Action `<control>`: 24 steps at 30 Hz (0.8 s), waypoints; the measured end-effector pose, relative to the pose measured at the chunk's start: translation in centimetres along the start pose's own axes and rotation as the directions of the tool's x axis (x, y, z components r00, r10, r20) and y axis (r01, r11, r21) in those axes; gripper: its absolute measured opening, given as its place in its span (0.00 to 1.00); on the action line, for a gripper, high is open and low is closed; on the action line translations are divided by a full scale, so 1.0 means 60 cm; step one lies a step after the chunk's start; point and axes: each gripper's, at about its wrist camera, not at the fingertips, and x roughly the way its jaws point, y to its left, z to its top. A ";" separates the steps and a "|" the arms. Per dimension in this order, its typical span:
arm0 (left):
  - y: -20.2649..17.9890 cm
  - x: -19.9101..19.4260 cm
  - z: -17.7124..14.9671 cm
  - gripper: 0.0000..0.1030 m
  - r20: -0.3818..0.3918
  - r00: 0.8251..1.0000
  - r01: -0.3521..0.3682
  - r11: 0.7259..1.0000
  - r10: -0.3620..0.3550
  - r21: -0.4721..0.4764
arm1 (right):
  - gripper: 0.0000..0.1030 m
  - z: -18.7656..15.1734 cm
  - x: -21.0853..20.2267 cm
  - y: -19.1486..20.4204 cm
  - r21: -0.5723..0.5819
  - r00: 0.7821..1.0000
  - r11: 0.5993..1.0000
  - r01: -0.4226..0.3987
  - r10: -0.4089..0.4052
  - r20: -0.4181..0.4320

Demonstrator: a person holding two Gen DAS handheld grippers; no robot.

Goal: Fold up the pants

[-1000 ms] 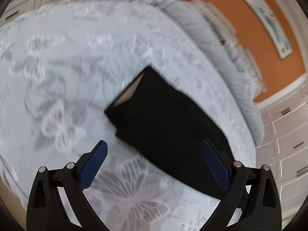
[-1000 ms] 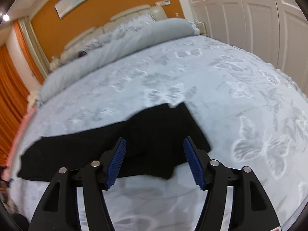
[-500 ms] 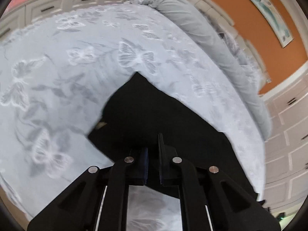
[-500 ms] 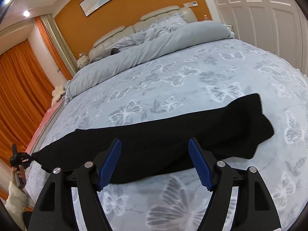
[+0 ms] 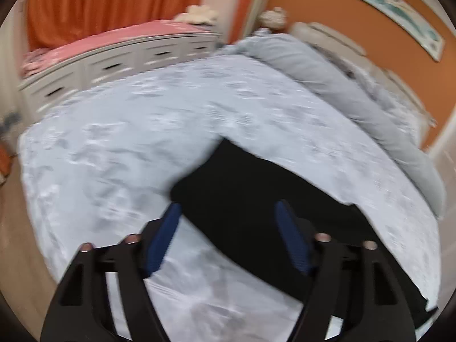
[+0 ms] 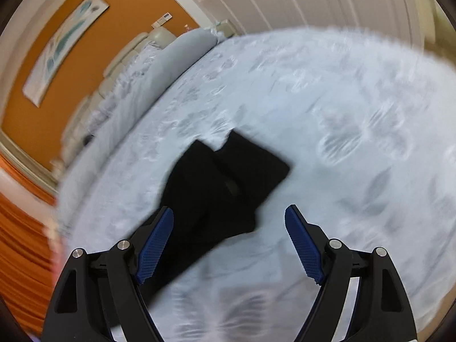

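The black pants lie flat on the pale blue bedspread with its faint butterfly print, stretched out as one long dark band. In the left wrist view their long axis runs from a squared end near the middle of the bed down toward the lower right edge; in the right wrist view the same pants run from a stepped, doubled-over end down toward the lower left. The left gripper hangs above the cloth, its jaws having just been opening, spread apart with nothing pinched between them. The right gripper also stands wide, gripping nothing, its jaws having just been opening. Both views are blurred; no label or writing can be read.
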 end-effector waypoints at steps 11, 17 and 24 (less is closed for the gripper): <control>-0.124 0.061 -0.092 0.70 -0.092 0.987 0.145 0.975 -0.131 0.167 | 0.26 -0.012 0.156 0.097 -0.022 0.993 0.999 0.024 -0.026 -0.117; -0.122 0.078 -0.102 0.70 -0.065 0.996 0.077 0.973 -0.065 0.216 | 0.07 0.034 0.037 0.174 -0.218 0.941 0.929 -0.299 0.325 0.093; -0.127 0.108 -0.117 0.70 -0.116 0.992 0.072 0.970 -0.046 0.231 | 0.04 0.034 0.190 -0.035 -0.011 0.996 1.000 0.003 -0.004 -0.092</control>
